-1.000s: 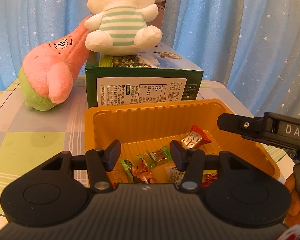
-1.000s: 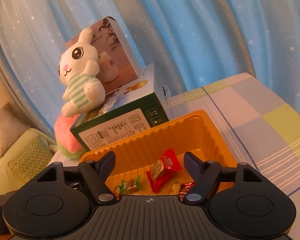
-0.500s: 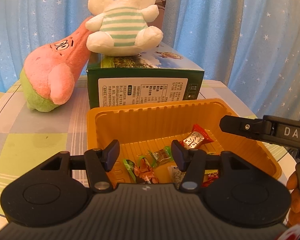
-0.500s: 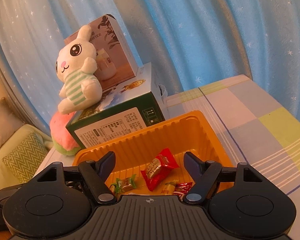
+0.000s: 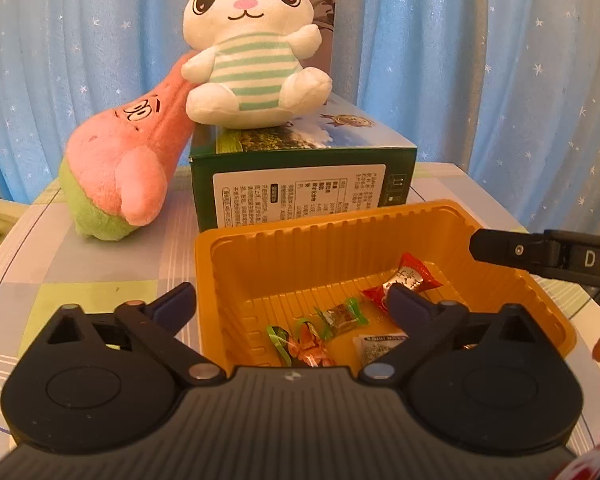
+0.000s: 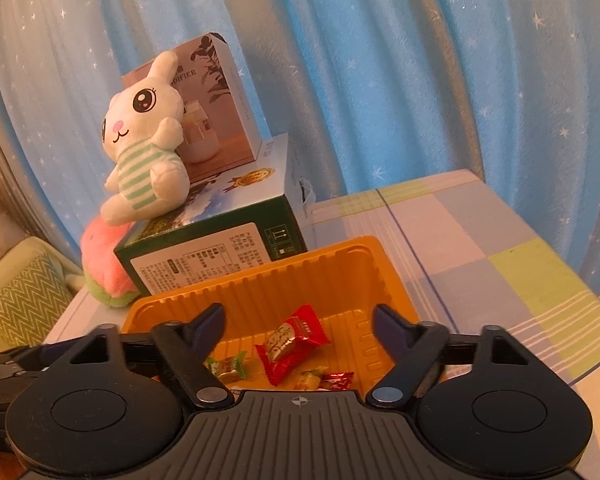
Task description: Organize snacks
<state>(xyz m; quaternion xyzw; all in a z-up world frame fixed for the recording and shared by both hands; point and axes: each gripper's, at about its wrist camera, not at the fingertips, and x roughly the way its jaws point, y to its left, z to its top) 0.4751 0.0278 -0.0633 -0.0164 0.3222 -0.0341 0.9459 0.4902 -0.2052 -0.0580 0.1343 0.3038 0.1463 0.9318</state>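
Observation:
An orange plastic tray (image 5: pixel 340 240) sits on the table and holds several wrapped snacks: a red-and-silver candy (image 5: pixel 410 280), a green-ended candy (image 5: pixel 342 316), an orange one (image 5: pixel 312 348) and a white packet (image 5: pixel 376 346). My left gripper (image 5: pixel 292 300) is open and empty over the tray's near edge. My right gripper (image 6: pixel 300 320) is open and empty over the same tray (image 6: pixel 292 280), above the red candy (image 6: pixel 290 338). The right gripper's finger (image 5: pixel 540 256) reaches in from the right in the left wrist view.
A green box (image 5: pixel 300 184) stands right behind the tray with a white bunny plush (image 5: pixel 252 60) on top. A pink-and-green plush (image 5: pixel 124 176) leans at its left. Blue star curtains hang behind. A checked tablecloth (image 6: pixel 500 248) extends to the right.
Both grippers have drawn back and risen slightly. The left gripper's jaws have opened wider. The snacks lie still in the tray.

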